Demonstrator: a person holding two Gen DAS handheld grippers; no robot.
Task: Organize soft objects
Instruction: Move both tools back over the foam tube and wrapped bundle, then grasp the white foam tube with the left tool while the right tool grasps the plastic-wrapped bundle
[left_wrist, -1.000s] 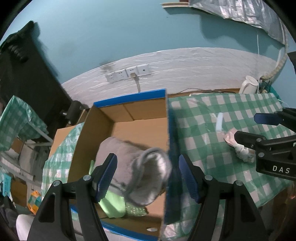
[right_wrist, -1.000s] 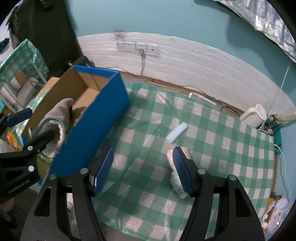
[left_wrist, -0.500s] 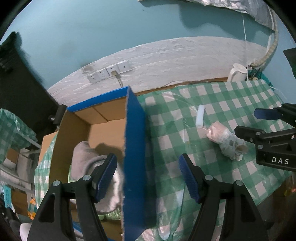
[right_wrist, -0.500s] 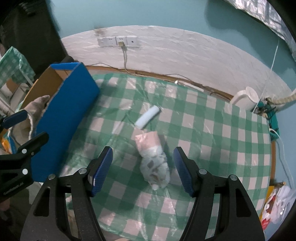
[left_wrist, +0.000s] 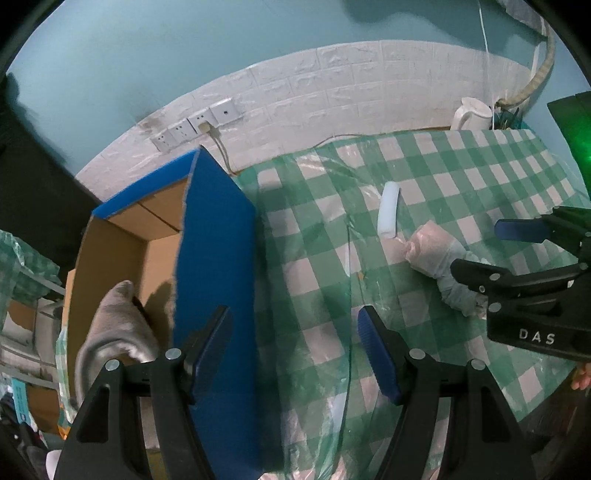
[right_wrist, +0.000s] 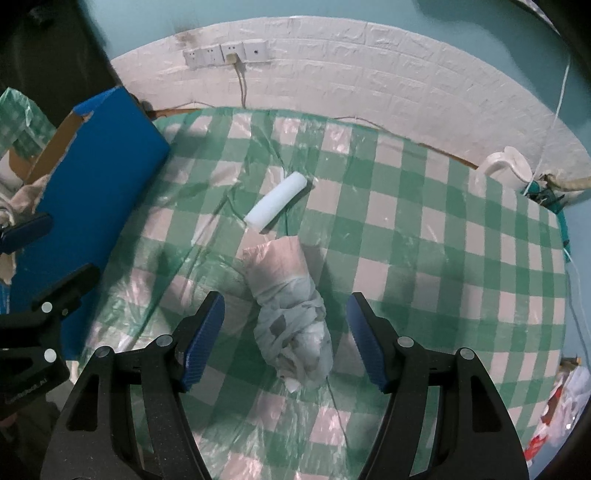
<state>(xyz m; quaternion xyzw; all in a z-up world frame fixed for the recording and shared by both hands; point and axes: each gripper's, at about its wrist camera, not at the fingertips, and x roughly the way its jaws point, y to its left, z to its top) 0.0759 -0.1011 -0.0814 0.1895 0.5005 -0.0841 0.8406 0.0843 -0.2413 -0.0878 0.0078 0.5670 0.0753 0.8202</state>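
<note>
Because its jaws stand apart and empty either side of the bundled cloth (right_wrist: 291, 314), the right gripper (right_wrist: 286, 336) should pinch the knotted middle; it looks light, soft and squashy. The left gripper (left_wrist: 295, 350), also open, hangs over the checked tablecloth (left_wrist: 461, 173) beside the blue box (left_wrist: 218, 251).

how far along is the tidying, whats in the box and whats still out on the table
Done: a grey cloth already sits in the blue cardboard box. In hand: nothing gripped; the right gripper hangs open around the pink and grey bundle, pads apart from it. The left gripper is open and empty. Left: that bundle and the white foam roll on the checked tablecloth.
</note>
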